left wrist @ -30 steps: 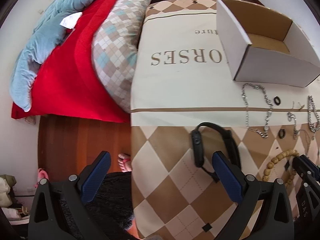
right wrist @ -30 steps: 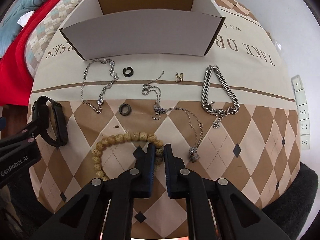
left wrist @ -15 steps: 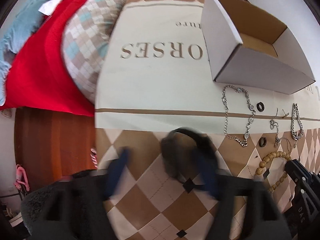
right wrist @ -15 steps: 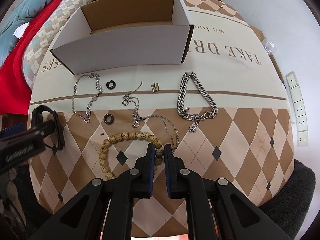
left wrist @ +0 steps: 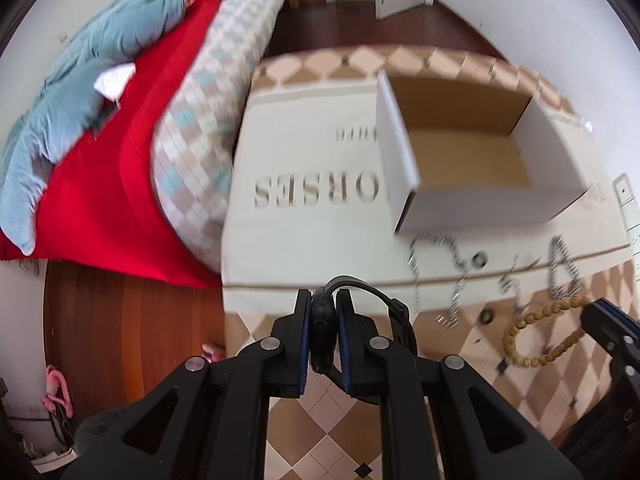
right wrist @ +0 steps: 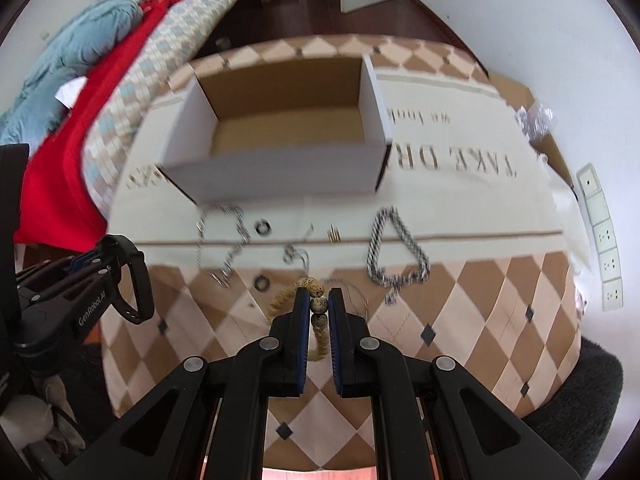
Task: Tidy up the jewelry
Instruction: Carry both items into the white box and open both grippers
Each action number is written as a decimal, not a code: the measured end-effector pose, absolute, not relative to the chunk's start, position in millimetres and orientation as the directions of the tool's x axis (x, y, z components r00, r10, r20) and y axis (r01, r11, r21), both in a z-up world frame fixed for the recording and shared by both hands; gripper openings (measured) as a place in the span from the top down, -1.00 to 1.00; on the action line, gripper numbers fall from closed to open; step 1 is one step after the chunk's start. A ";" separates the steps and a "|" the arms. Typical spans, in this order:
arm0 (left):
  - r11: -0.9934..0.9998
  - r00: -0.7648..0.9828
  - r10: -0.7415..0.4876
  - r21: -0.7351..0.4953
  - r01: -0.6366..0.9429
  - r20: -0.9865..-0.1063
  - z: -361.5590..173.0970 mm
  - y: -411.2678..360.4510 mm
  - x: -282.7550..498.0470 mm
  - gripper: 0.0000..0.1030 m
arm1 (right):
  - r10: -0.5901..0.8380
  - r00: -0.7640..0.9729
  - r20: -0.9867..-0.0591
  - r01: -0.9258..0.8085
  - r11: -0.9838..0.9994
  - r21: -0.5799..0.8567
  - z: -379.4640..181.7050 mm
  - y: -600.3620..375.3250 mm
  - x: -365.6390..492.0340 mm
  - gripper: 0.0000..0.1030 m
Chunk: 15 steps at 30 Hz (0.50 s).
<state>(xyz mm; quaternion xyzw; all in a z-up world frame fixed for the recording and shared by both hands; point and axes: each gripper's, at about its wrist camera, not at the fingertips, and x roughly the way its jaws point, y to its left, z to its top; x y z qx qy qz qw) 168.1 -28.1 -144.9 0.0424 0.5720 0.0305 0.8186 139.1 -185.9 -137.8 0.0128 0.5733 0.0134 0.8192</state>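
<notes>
Your left tool clamps the black rubber wristband, your right tool the tan wooden bead bracelet; the open white cardboard box lies straight ahead of both, nearer the right.

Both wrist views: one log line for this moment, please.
left hand-held gripper: shut on black band | right hand-held gripper: shut on bead bracelet | box: empty

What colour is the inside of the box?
Plain brown inside the box, white outside; the right wrist view shows it best.
</notes>
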 end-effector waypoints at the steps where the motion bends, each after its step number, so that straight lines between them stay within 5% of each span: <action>1: 0.995 0.357 0.093 0.099 -0.001 -0.930 -136.9 -28.9 169.1 0.82 | 0.039 0.355 -0.934 -0.010 0.999 0.038 -133.3 -183.4 140.1 0.81; 15: 0.999 0.475 0.005 0.027 0.039 -0.880 -59.0 -43.4 226.3 0.82 | 0.057 0.529 -0.847 -0.027 0.998 0.050 -50.0 -188.3 192.5 0.81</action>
